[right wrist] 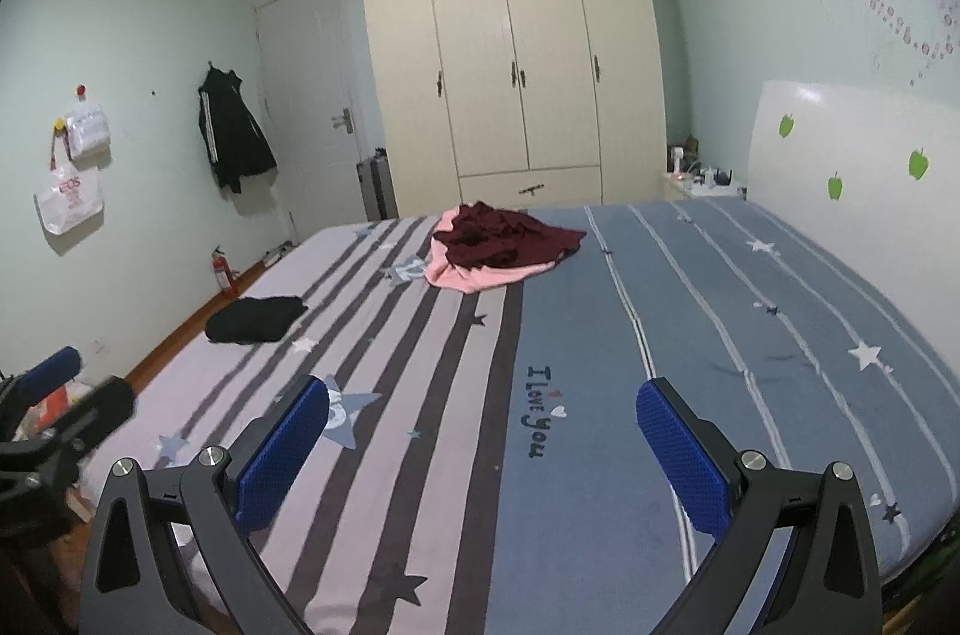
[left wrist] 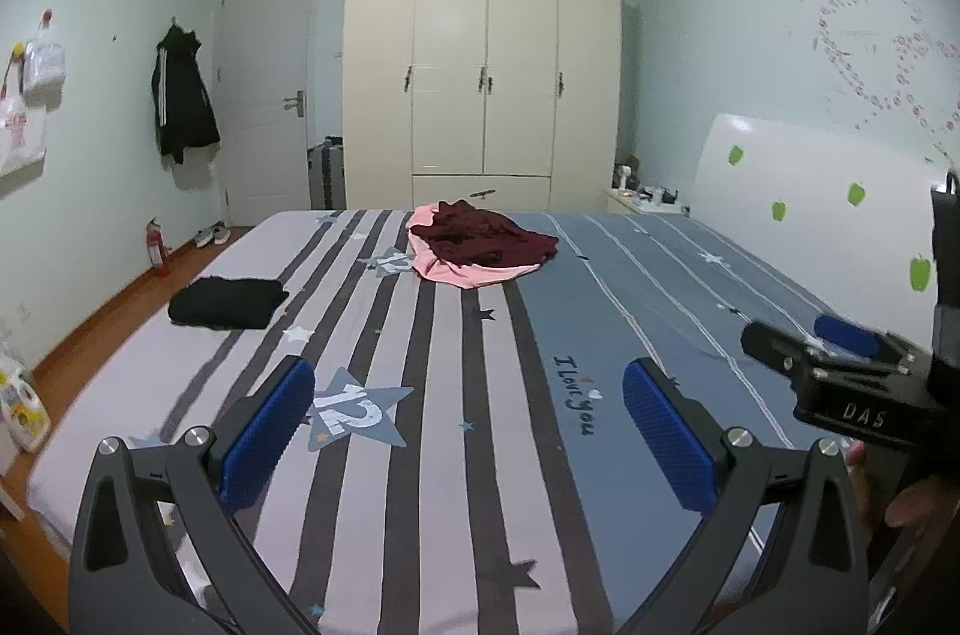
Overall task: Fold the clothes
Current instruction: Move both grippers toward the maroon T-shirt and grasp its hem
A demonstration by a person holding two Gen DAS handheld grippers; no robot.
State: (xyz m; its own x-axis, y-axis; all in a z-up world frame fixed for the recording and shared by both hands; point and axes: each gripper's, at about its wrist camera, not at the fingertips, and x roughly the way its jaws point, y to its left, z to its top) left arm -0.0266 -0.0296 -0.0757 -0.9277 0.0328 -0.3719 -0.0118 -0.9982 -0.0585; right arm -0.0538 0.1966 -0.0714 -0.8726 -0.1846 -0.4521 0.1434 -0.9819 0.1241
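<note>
A crumpled dark red garment (left wrist: pixel 489 233) lies on a pink garment (left wrist: pixel 462 272) at the far middle of the bed (left wrist: pixel 456 431); both also show in the right wrist view, the red one (right wrist: pixel 510 236) on the pink one (right wrist: pixel 474 275). A folded black garment (left wrist: pixel 227 302) (right wrist: pixel 257 319) lies near the bed's left edge. My left gripper (left wrist: pixel 468 395) is open and empty above the near bed. My right gripper (right wrist: pixel 483 410) is open and empty too, and shows in the left wrist view (left wrist: pixel 810 335) at the right.
A cream wardrobe (left wrist: pixel 480 65) stands beyond the bed, with a door (left wrist: pixel 267 95) and a hanging black jacket (left wrist: pixel 180 95) to its left. A white headboard (left wrist: pixel 810 215) runs along the right. A fire extinguisher (left wrist: pixel 156 245) and bottles (left wrist: pixel 18 407) stand on the floor at left.
</note>
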